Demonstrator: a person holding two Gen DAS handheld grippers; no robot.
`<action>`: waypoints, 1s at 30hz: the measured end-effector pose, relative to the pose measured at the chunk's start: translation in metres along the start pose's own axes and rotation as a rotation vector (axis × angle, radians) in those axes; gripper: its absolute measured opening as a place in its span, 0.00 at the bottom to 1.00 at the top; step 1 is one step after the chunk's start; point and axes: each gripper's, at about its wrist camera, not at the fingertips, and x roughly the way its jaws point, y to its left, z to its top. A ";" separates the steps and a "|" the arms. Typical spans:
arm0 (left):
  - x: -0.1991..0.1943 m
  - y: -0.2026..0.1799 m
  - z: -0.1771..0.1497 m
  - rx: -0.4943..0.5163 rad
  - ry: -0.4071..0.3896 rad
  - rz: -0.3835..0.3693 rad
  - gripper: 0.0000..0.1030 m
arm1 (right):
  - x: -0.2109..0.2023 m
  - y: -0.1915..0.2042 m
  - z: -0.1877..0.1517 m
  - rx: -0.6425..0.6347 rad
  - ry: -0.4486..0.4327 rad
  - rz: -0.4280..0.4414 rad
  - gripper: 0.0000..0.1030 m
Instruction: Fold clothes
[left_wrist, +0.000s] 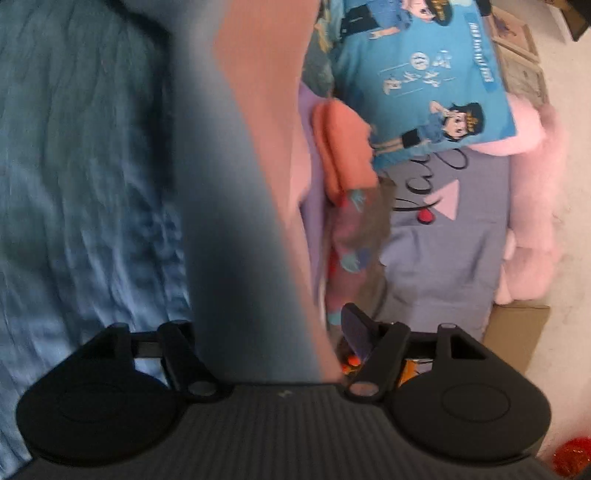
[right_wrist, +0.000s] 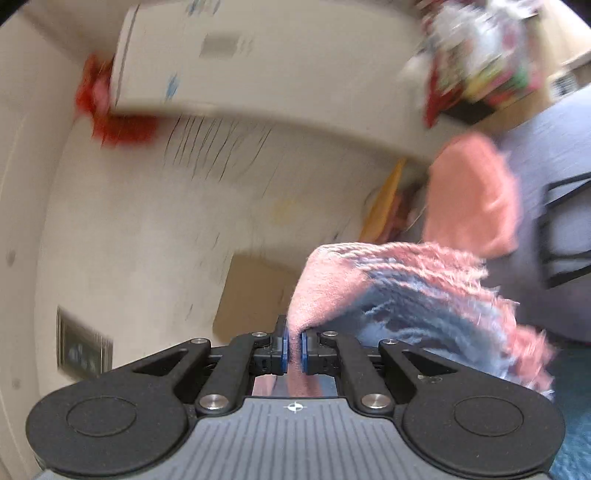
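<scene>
**Right clamped on garment, left open**

While the right gripper (right_wrist: 293, 347) was raised toward the wall (right_wrist: 147, 229), its blue pads were pinched tight on a fold of the pink-and-grey garment (right_wrist: 399, 291), which draped off to the right. Left gripper (left_wrist: 273, 343) was open, jaws apart, and the same garment (left_wrist: 251, 206) hung blurred between them, no pad visibly pressing it. Blue sheet (left_wrist: 81, 184) on the left, clothes pile (left_wrist: 436, 236) on the right.

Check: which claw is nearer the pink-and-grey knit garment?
Right. The right claw is shut on the pink-and-grey knit garment. The left claw is open, with that cloth hanging between its fingers, ungripped.
</scene>
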 end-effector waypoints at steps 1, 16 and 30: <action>0.002 0.001 0.004 0.007 0.024 -0.002 0.56 | -0.012 -0.004 0.008 0.014 -0.027 -0.012 0.06; -0.072 -0.121 0.065 0.387 -0.066 -0.118 0.07 | 0.078 -0.056 0.008 0.079 0.097 -0.187 0.06; -0.196 -0.302 0.124 0.691 -0.467 -0.114 0.09 | 0.207 -0.053 -0.055 -0.056 0.392 -0.123 0.06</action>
